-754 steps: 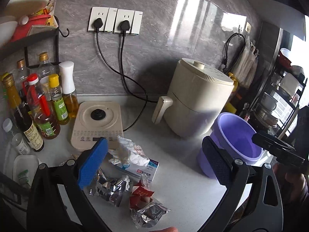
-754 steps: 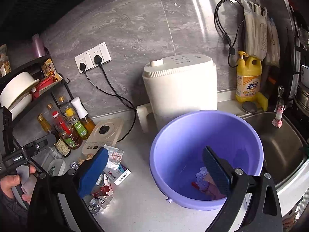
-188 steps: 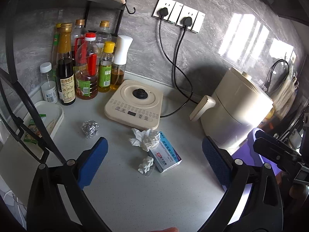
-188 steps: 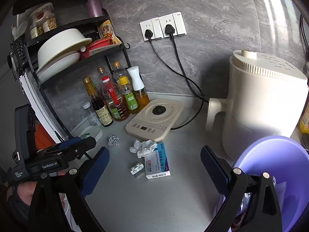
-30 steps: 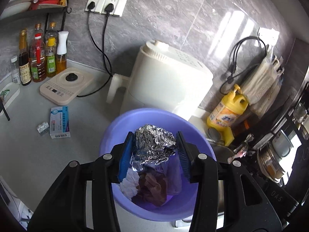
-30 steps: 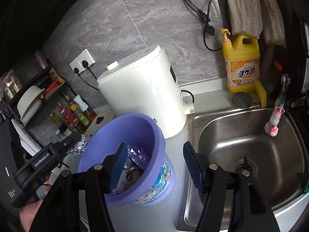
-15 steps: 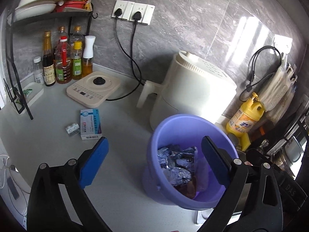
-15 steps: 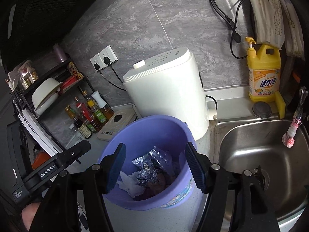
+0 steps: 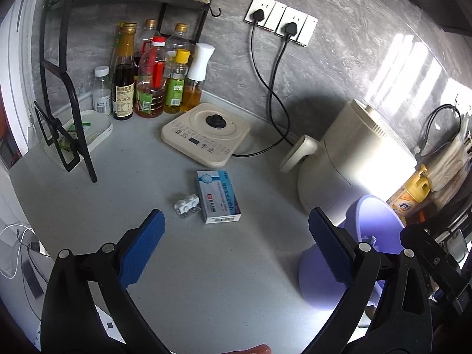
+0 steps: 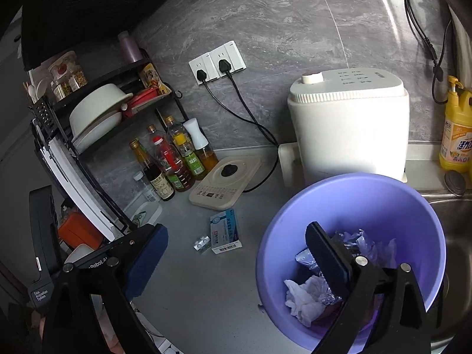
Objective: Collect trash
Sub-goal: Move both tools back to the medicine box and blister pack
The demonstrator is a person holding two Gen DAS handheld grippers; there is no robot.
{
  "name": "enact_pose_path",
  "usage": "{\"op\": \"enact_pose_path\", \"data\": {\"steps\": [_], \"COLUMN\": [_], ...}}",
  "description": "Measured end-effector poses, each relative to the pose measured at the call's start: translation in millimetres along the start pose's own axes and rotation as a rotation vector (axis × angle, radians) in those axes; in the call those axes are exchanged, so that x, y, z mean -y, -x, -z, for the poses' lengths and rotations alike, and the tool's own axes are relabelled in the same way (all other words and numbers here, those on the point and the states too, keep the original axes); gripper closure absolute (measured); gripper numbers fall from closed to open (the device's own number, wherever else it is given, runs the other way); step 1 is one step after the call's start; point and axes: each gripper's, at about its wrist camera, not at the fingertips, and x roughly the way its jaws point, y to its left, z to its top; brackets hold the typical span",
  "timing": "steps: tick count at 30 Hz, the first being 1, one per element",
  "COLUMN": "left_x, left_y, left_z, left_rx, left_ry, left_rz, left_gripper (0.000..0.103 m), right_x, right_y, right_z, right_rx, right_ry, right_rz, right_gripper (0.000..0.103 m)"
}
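Note:
A blue and white medicine box (image 9: 217, 196) lies on the grey counter with a small blister pack (image 9: 186, 205) at its left side. Both also show in the right wrist view, the box (image 10: 224, 231) and the pack (image 10: 202, 243). A purple bucket (image 10: 413, 206) holds crumpled foil (image 10: 349, 243) and white tissue (image 10: 306, 298); it also shows in the left wrist view (image 9: 368, 215). My left gripper (image 9: 236, 253) is open and empty, above the counter in front of the box. My right gripper (image 10: 236, 259) is open and empty, its right finger over the bucket.
A cream induction cooker (image 9: 206, 134) stands behind the box, with oil and sauce bottles (image 9: 150, 76) and a black rack (image 9: 70, 94) to the left. A white air fryer (image 9: 354, 153) stands by the bucket. A sink (image 10: 454, 236) and yellow detergent (image 10: 457, 135) are at right.
My left gripper let the foil ball drop into the bucket, opened wide and swung left and down toward the medicine box. My right gripper also turned left along the counter.

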Motion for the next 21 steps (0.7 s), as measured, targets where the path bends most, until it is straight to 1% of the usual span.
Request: {"op": "enact_pose_path", "data": {"steps": [6, 9, 11, 16, 19, 21], "left_x": [-38.1, -51.5, -60.2, -78.4, -87.0, -90.7], "left_y": [-10.6, -14.7, -18.8, -37.2, -50.9, -60.4], "left_z": [-22.1, -29.5, -33.3, -36.7, -33.6, -30.6], "left_rx": [-0.012, -0.018, -0.025, -0.058, -0.096, -0.128], "left_ry": [-0.006, -0.028, -0.039, -0.059, -0.060, -0.070], "left_rz": [0.032, 0.051, 0.061, 0.102, 0.124, 0.143], "left_gripper": [0.006, 0.006, 0.006, 0.006, 0.007, 0.010], "right_x": [-38.4, -51.7, -58.7, -65.7, -67.3, -67.6], "right_y": [-28.4, -43.9, -54.7, -77.4, -88.1, -93.9], "right_z": [0.5, 1.6, 2.9, 7.1, 11.5, 15.4], "right_rx": [-0.007, -0.016, -0.027, -0.067, -0.094, -0.111], "right_ry": [0.004, 0.000, 0.005, 0.003, 0.004, 0.000], "right_rz": [0.017, 0.027, 0.042, 0.090, 0.128, 0.154], "right_gripper": [0.011, 0.012, 0.017, 0.024, 0.029, 0.031]}}
